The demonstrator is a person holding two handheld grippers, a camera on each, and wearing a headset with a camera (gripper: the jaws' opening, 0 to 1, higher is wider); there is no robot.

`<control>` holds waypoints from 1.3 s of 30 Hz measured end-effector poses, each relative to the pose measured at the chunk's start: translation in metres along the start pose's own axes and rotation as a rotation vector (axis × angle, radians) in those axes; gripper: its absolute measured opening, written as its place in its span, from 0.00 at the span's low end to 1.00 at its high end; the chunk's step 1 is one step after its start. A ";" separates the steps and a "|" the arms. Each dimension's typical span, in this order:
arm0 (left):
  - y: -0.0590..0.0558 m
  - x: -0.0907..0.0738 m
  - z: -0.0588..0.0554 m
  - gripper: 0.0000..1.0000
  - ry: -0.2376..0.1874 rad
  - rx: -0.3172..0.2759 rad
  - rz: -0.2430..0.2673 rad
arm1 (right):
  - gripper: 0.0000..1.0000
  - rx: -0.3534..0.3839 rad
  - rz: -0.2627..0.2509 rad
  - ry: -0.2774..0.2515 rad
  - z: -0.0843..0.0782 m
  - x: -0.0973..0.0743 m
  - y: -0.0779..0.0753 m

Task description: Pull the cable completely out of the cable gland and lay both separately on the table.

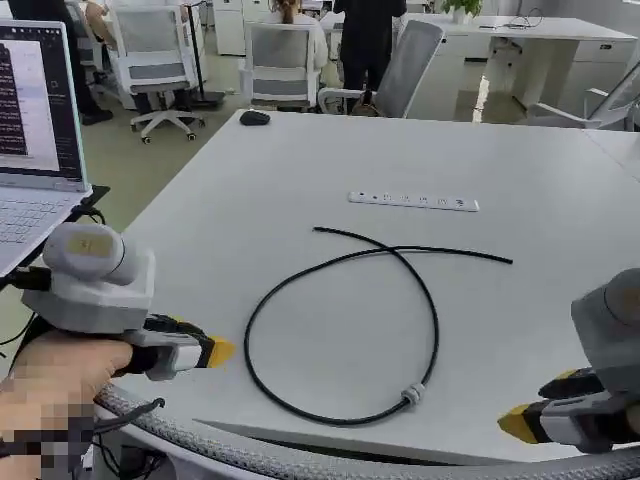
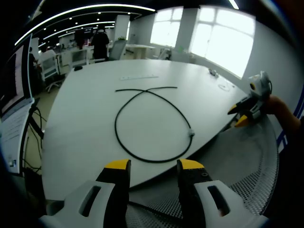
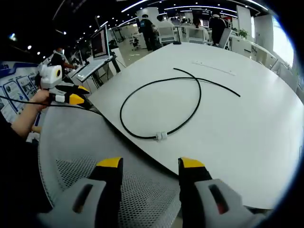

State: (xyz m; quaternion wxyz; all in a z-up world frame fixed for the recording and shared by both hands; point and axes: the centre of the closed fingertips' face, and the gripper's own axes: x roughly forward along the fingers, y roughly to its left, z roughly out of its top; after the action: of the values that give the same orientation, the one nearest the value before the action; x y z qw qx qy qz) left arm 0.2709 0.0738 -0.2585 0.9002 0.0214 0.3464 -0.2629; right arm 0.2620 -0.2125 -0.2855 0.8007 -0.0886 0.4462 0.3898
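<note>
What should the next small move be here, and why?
Probably bring the right gripper to the gland, which sits threaded on the cable near the front edge of the table. It and the left gripper both hover open off that edge, holding nothing, and the right one looks closer to the gland.

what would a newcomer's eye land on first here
A black cable lies in one big loop that crosses itself on the white table, with a small pale cable gland threaded on it at the near side of the loop. The yellow-tipped left claw and right claw hang open at the near edge, apart from the cable. A white power strip lies beyond the loop.
</note>
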 end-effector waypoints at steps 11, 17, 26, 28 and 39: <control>0.001 -0.001 0.002 0.39 -0.019 -0.010 0.003 | 0.51 -0.006 0.001 0.007 -0.002 -0.001 0.001; 0.001 -0.002 0.001 0.39 -0.017 -0.011 0.009 | 0.51 -0.005 -0.001 0.004 -0.001 -0.002 0.000; 0.002 -0.001 0.001 0.39 -0.011 -0.009 0.014 | 0.51 -0.004 0.000 0.008 -0.005 -0.002 0.000; 0.002 0.000 0.000 0.38 0.000 -0.004 0.016 | 0.51 0.000 -0.001 0.017 -0.007 0.001 -0.002; -0.005 0.012 0.010 0.38 0.021 0.036 -0.015 | 0.51 -0.002 -0.006 0.054 -0.010 0.010 -0.013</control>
State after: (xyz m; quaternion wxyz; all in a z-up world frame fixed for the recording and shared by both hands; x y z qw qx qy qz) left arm 0.2820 0.0621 -0.2580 0.8941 0.0378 0.3512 -0.2754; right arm 0.2677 -0.2202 -0.3017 0.7895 -0.1013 0.4670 0.3851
